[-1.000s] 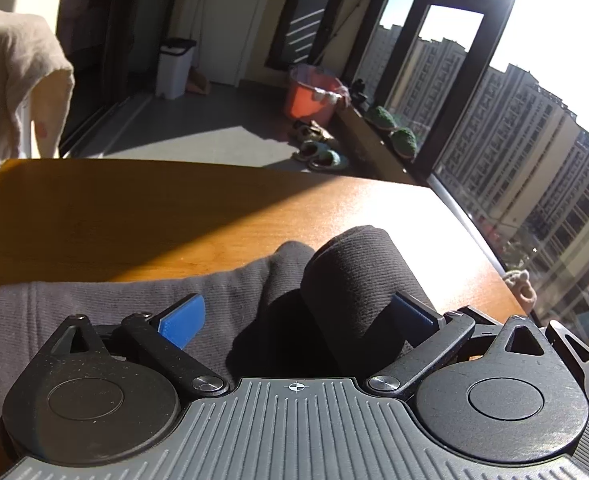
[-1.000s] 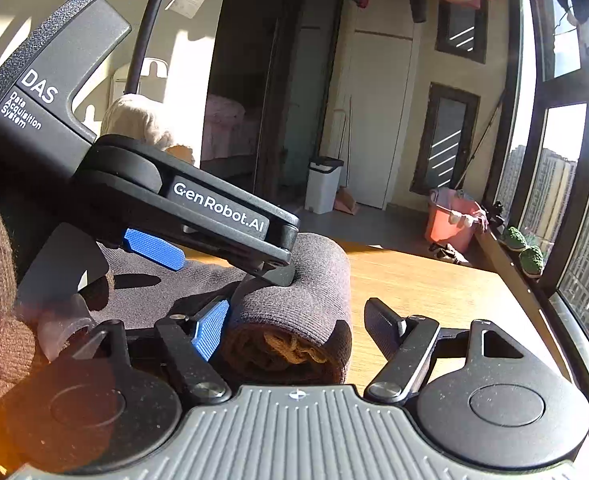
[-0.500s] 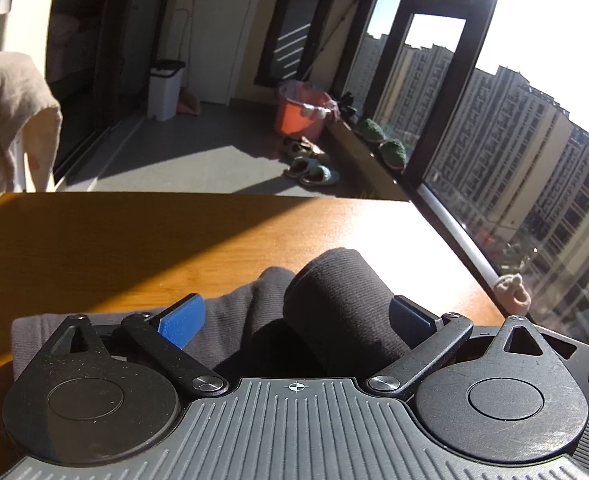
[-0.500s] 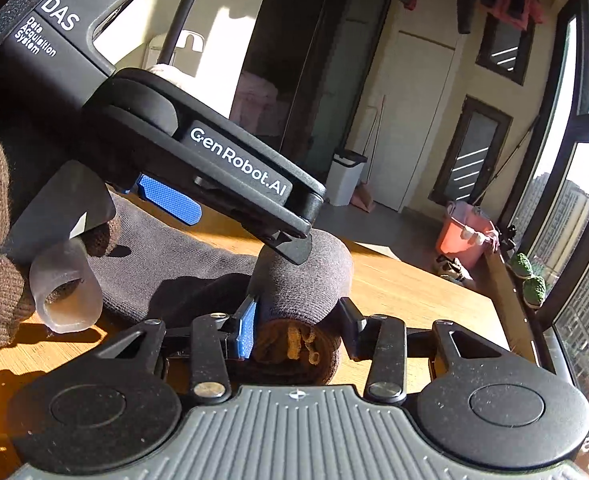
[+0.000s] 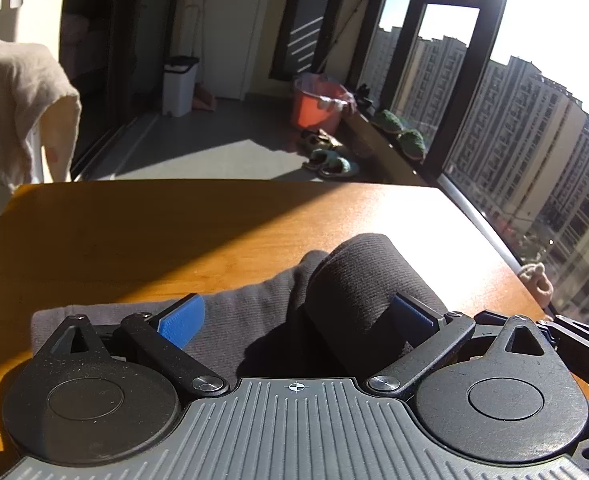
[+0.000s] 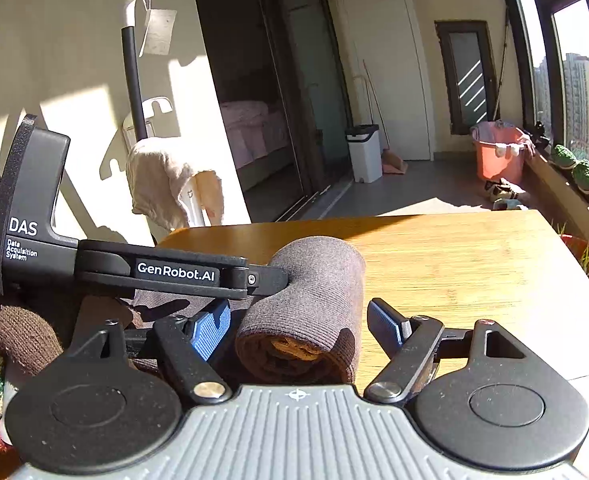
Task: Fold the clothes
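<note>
A: Sunlit balcony room, wooden desk up front, tower blocks through the glass. Counting: one dark grey garment, half rolled; two hand-held grippers; one orange bucket; one white bin; one cream cloth draped at far left.

B: Confirmed, one garment only. Rolled end lying on the desk, flat part trailing off to the left.

A: Left hand-held gripper spread wide over it, right blue pad touching the roll, left pad over the flat cloth, apart from the roll.

B: Right hand-held gripper spread too, straddling the roll's open end, neither pad pinching. Levelled low along the desk, left one crossing in from the side, a knitted brown sleeve behind it.
</note>
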